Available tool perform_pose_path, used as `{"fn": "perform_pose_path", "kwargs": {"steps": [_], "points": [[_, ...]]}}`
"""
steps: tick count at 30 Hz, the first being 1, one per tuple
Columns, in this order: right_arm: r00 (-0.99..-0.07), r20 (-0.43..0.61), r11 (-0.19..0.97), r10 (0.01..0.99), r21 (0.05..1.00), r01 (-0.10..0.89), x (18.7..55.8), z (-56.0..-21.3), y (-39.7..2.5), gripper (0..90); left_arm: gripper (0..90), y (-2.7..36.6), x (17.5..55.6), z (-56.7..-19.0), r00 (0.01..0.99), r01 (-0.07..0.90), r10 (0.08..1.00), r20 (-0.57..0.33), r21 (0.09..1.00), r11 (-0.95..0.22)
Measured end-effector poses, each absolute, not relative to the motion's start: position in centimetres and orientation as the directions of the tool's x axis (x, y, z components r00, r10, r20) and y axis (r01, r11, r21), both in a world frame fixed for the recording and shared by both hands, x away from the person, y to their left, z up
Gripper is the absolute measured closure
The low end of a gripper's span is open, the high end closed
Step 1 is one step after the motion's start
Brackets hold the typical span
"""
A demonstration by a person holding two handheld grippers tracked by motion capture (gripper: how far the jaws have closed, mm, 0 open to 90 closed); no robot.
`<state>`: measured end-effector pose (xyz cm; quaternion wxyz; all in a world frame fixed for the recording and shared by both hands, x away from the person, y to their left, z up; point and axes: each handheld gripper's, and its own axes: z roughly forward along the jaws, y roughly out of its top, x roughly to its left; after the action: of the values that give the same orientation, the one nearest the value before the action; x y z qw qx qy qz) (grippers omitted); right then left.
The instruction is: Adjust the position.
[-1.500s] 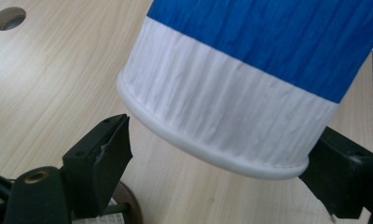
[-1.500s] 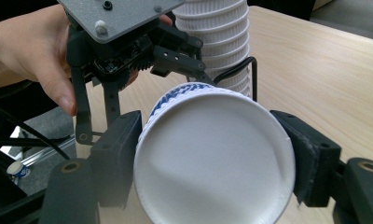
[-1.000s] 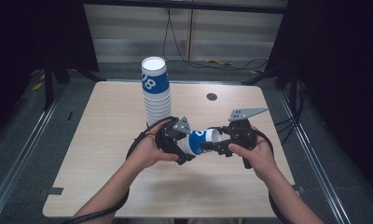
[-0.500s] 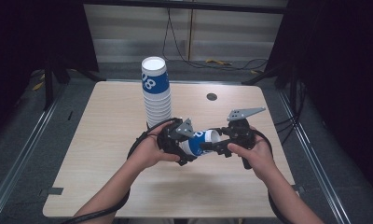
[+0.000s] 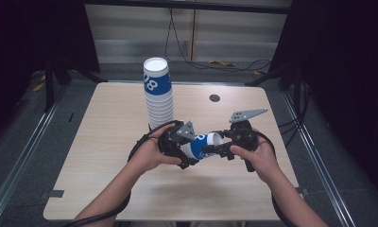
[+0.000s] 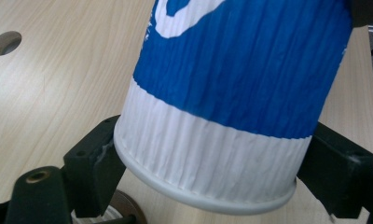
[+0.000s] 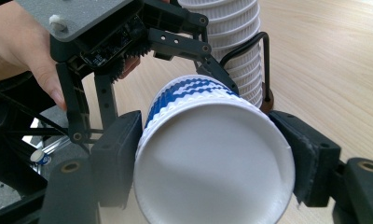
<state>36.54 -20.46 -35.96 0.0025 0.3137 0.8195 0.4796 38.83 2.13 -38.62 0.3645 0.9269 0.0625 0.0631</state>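
High view shows a blue-and-white paper cup (image 5: 201, 146) held on its side above the tabletop (image 5: 107, 142), just in front of the cup stack (image 5: 158, 97), and I judge that too hard a squeeze or an uneven pull could crush its thin ribbed wall. Left claw (image 5: 189, 153) is closed on one end and right claw (image 5: 214, 147) on the other, each with 2 jaws pressed against the cup's sides.

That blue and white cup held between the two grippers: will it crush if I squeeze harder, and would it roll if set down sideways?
The paper cup looks thin and ribbed, so it probably dents under a firmer squeeze, least at its rolled rim. It seems light: the left gripper and right gripper hold it off the table. Laid sideways, its taper would likely make it roll in a curve.
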Motion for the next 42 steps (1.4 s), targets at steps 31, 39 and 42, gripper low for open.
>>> {"fn": "perform_pose_path", "kwargs": {"steps": [31, 39, 42], "points": [[-0.803, 0.318, 0.351, 0.504, 0.774, 0.527, 36.66, -36.22, -20.22, 27.7, 17.4, 2.0, 38.55, -38.53, 0.988, 0.02, 0.118, 0.097, 0.683, -0.731], [-0.796, 0.339, 0.325, 0.501, 0.779, 0.536, 36.66, -36.52, -20.21, 26.8, 20.7, 2.23, 38.6, -38.33, 0.99, 0.035, 0.12, 0.078, 0.676, -0.736], [-0.797, 0.338, 0.317, 0.5, 0.785, 0.532, 36.61, -36.64, -20.18, 26.3, 21.4, 2.28, 38.6, -38.22, 0.99, 0.045, 0.121, 0.068, 0.669, -0.742]]}}
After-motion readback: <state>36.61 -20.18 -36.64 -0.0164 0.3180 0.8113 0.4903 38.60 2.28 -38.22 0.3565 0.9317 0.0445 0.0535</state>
